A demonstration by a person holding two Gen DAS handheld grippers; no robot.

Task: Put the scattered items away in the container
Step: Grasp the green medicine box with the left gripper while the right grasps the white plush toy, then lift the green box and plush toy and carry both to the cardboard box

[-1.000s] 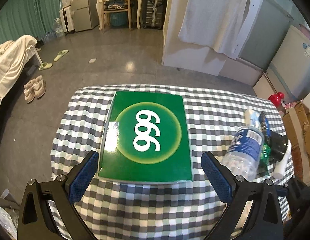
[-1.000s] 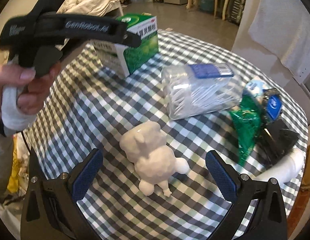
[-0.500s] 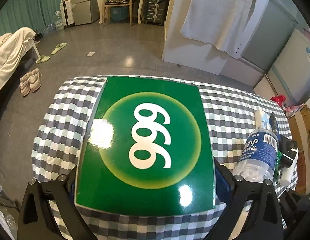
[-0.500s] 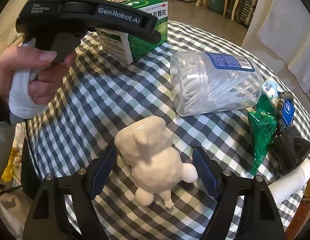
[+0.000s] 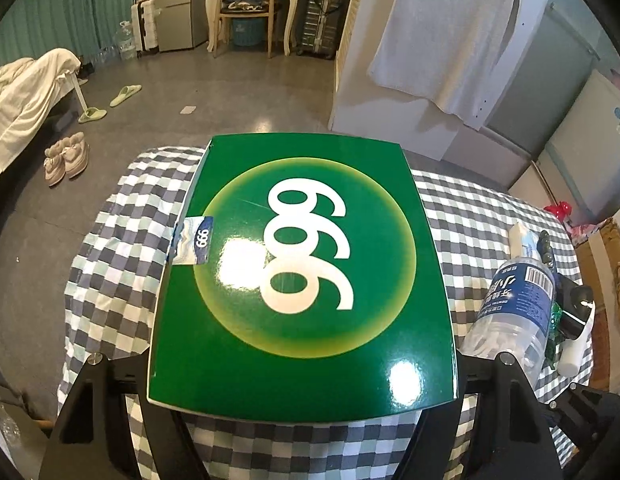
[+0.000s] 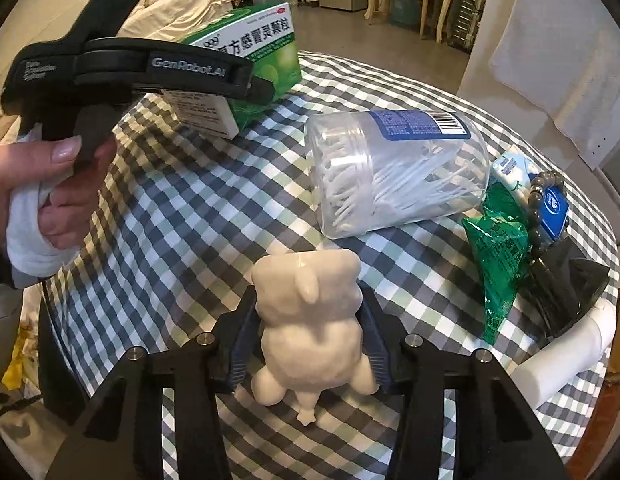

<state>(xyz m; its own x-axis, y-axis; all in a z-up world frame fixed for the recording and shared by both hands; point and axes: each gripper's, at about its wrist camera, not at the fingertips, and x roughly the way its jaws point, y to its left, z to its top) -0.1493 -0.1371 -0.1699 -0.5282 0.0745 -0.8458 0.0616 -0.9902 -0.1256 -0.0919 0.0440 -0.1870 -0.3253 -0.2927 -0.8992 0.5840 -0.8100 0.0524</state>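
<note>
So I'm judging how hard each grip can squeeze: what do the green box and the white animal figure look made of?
Green box: glossy printed cardboard, judging by bright glare spots and crisp folded edges; probably crushable. White animal figure: smooth, slightly shiny, plaster, resin or soft rubber; the look alone can't settle it. Neither visibly deforms between its jaws.

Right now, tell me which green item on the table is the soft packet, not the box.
The crinkled green packet lying flat beside the bead bracelet. The green box is rigid, printed with 999, and clamped in the left gripper.
</note>
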